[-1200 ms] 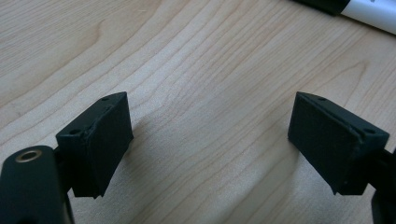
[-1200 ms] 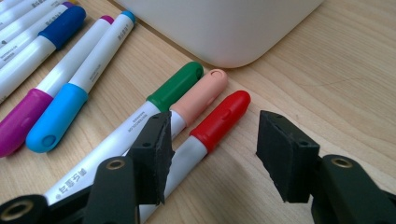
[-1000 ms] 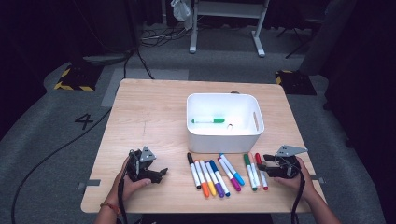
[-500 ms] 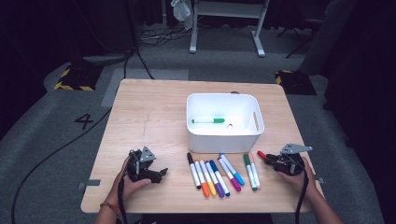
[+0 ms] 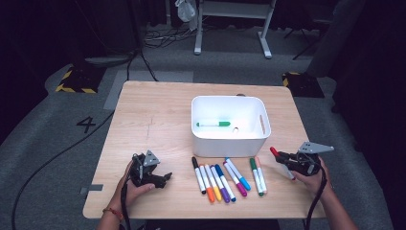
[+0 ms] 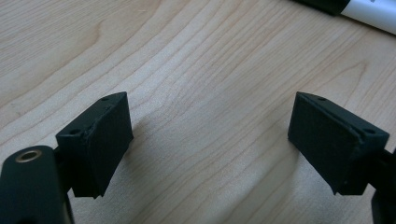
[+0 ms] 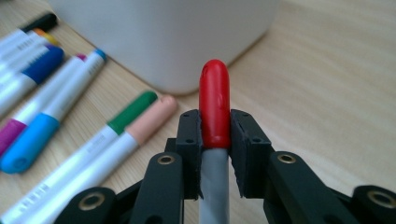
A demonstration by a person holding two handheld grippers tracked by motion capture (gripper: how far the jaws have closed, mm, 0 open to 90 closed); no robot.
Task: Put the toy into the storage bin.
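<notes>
Beside the bin [image 5: 230,143] lie 8 markers [image 5: 225,176]; right tool [image 7: 215,135] pinches 1 red marker [image 7: 215,102], left tool [image 6: 210,140] spread.

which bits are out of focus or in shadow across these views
Right gripper view: the red-capped marker is sharp in the jaws, while the white bin behind goes soft. Left gripper view: the jaws cast dark shadows on the crisp wood grain of the table. High view: table brightly lit, surrounding floor dark.

Bright table [image 5: 158,120], dark surroundings; close views soft at edges.
</notes>
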